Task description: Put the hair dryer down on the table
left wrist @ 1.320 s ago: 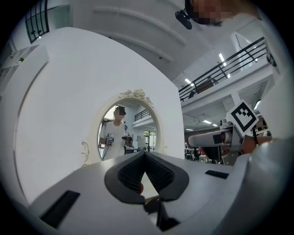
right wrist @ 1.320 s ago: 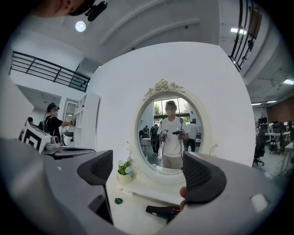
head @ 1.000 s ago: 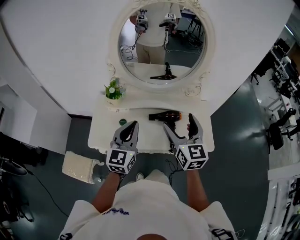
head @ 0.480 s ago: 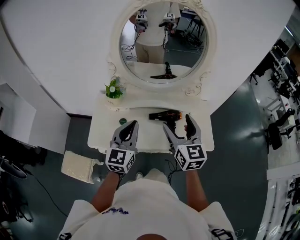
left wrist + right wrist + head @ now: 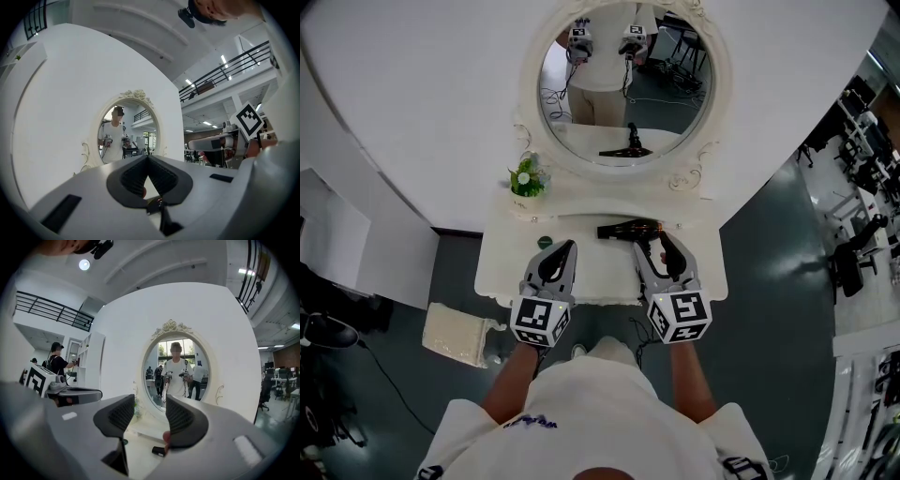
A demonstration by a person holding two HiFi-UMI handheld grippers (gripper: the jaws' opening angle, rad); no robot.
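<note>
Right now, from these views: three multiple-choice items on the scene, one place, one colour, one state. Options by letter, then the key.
1. Where does the black hair dryer with the orange band lie?
A) on the floor
B) on the white dressing table, before the oval mirror
C) on a wall hook

2. What colour are the leaves of the small potted plant?
A) green
B) red
C) blue

3. How do the jaws of the left gripper stand?
A) wide apart
B) clamped on a bottle
C) together, nothing between them

Key: B, it lies flat on the tabletop; A, green leaves show beside the mirror frame; C, the left gripper view shows the tips meeting.
</note>
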